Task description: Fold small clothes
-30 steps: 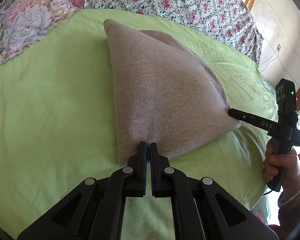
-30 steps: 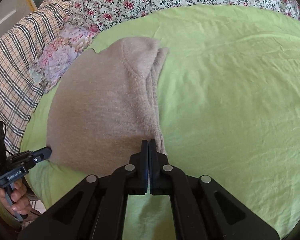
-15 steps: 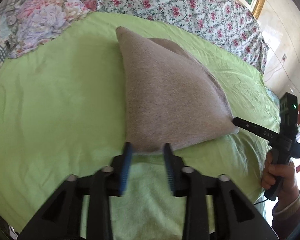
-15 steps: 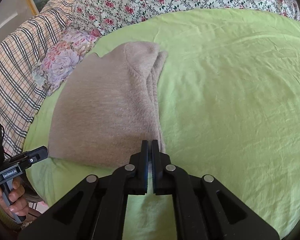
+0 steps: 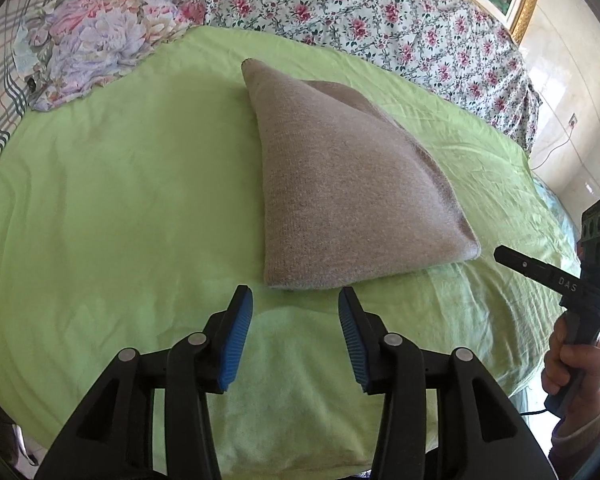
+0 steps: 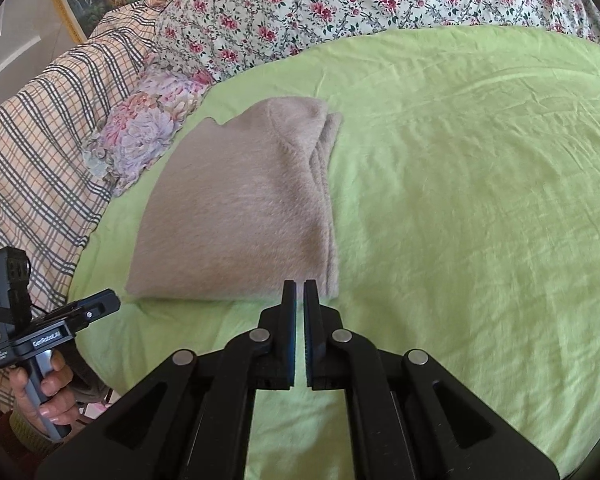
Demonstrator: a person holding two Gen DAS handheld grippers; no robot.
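Note:
A folded beige knit garment (image 5: 340, 200) lies flat on the green sheet (image 5: 120, 200); it also shows in the right wrist view (image 6: 240, 216). My left gripper (image 5: 295, 300) is open and empty, its blue pads just short of the garment's near edge. My right gripper (image 6: 299, 286) has its jaws a narrow slit apart with nothing between them, its tips at the garment's near right corner. The right gripper also shows at the right of the left wrist view (image 5: 500, 254), clear of the garment's corner. The left gripper shows at the lower left of the right wrist view (image 6: 112, 300).
A floral quilt (image 6: 340, 8) lies along the far side of the bed. A flowered pillow (image 5: 100, 40) and a plaid blanket (image 6: 40, 152) lie at the bed's side. The bed's near edge drops off below the grippers.
My left gripper has let go of the garment's edge, opened wide and drawn back. My right gripper has loosened to a slit and drawn back from the corner. The garment rests flat.

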